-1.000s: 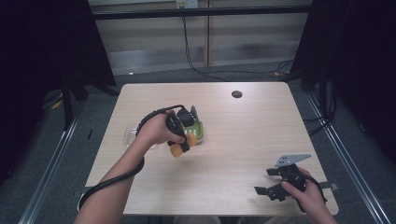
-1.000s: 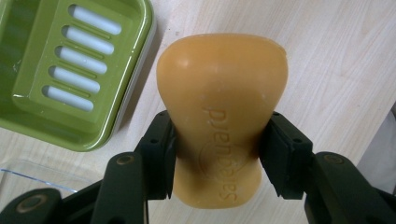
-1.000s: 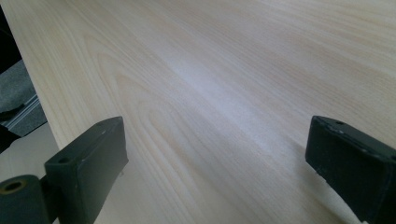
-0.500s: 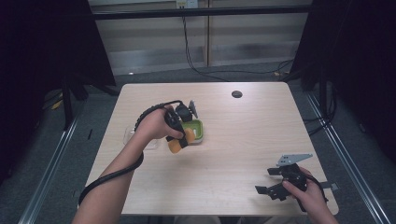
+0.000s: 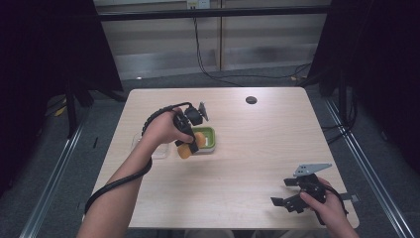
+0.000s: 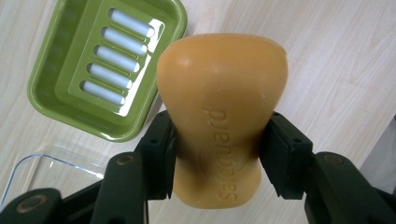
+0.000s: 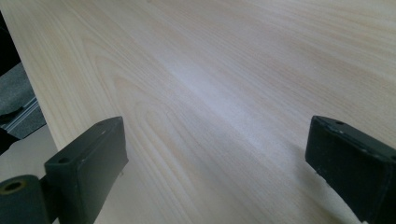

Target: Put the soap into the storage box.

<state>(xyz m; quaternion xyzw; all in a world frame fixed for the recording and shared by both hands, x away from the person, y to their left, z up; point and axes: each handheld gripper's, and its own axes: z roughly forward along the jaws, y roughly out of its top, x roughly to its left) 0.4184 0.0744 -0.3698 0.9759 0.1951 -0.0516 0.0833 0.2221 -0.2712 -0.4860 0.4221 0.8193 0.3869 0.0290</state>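
An orange bar of soap point(image 6: 222, 116) with stamped lettering is clamped between the jaws of my left gripper point(image 6: 217, 154), held above the table. In the high view the soap point(image 5: 186, 150) hangs at the near left corner of a green soap dish point(image 5: 209, 138) with a slotted drain insert point(image 6: 114, 56). My left gripper point(image 5: 190, 141) points down over that spot. My right gripper point(image 5: 282, 198) rests near the table's front right edge, open, with bare wood between its jaws point(image 7: 219, 163).
A clear plastic lid or tray point(image 5: 159, 151) lies on the table just left of the green dish, also seen as a transparent edge point(image 6: 42, 170). A dark round grommet hole point(image 5: 251, 100) sits at the back of the table.
My left gripper has carried the soap slightly back and right, toward the green dish. The right gripper has stayed where it was.
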